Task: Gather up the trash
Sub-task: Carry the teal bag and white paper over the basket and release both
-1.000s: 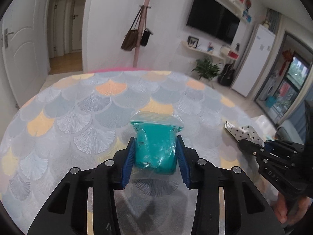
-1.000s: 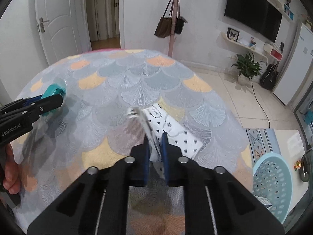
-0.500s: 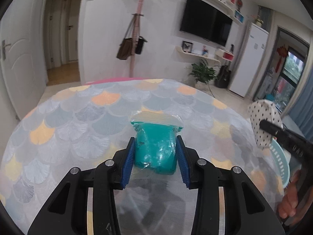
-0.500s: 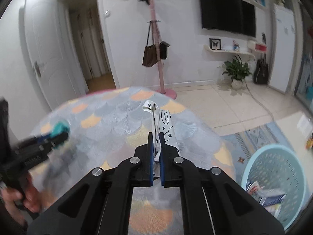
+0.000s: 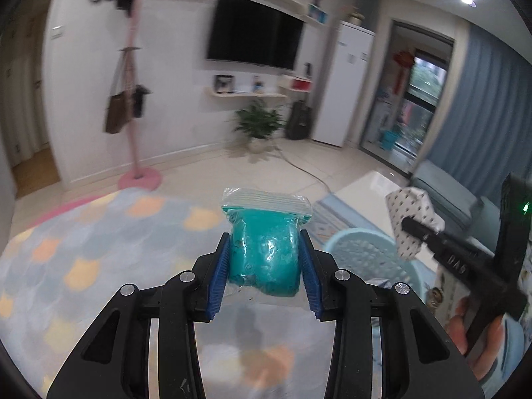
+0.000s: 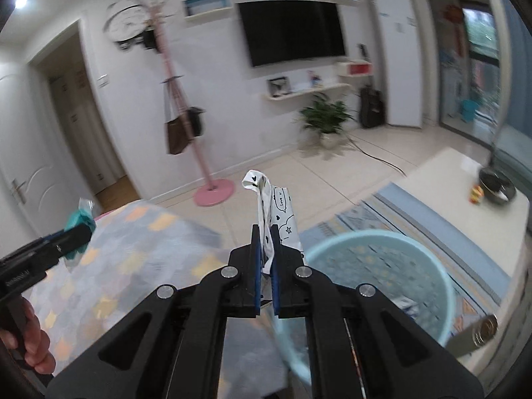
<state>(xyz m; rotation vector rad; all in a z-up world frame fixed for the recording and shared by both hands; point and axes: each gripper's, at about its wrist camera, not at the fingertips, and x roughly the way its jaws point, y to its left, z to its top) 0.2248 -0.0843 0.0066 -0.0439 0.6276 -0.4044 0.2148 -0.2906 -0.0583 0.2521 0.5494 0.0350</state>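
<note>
My left gripper (image 5: 264, 259) clamps a teal-filled clear bag (image 5: 264, 249) at frame centre. My right gripper (image 6: 265, 252) pinches a white printed wrapper (image 6: 274, 212), centre frame, beside the pale blue basket (image 6: 429, 266) at lower right, past the patterned table (image 6: 133, 249).

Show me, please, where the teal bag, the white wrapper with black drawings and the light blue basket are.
teal bag (image 5: 264, 252), left wrist view, middle of its bulging body.
white wrapper (image 6: 277, 212), right wrist view, printed part above the pads.
light blue basket (image 6: 382, 237), right wrist view, far rim.
</note>
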